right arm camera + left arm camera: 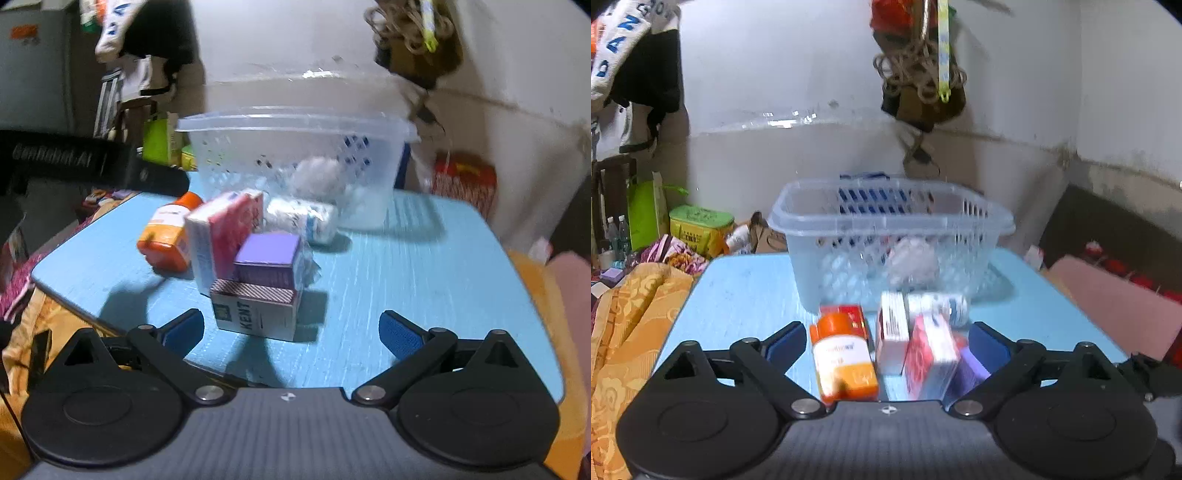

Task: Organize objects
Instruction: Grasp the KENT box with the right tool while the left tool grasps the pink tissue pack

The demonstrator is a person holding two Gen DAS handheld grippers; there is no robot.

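Observation:
A clear plastic basket (886,236) (295,158) stands at the back of the blue table (738,288) (424,266), with a white wad inside. In front lie an orange bottle (844,354) (166,236), a red-and-white box (929,354) (221,229), a purple box (267,258), a KENT box (255,314) and a white roll (306,218). My left gripper (888,343) is open, its fingers either side of the pile. My right gripper (291,328) is open just before the KENT box.
Orange patterned bedding (631,332) lies left of the table and a pink cloth (1119,295) to the right. Bags and clothes hang on the white wall behind. The left gripper's black body (92,166) shows at the left of the right wrist view.

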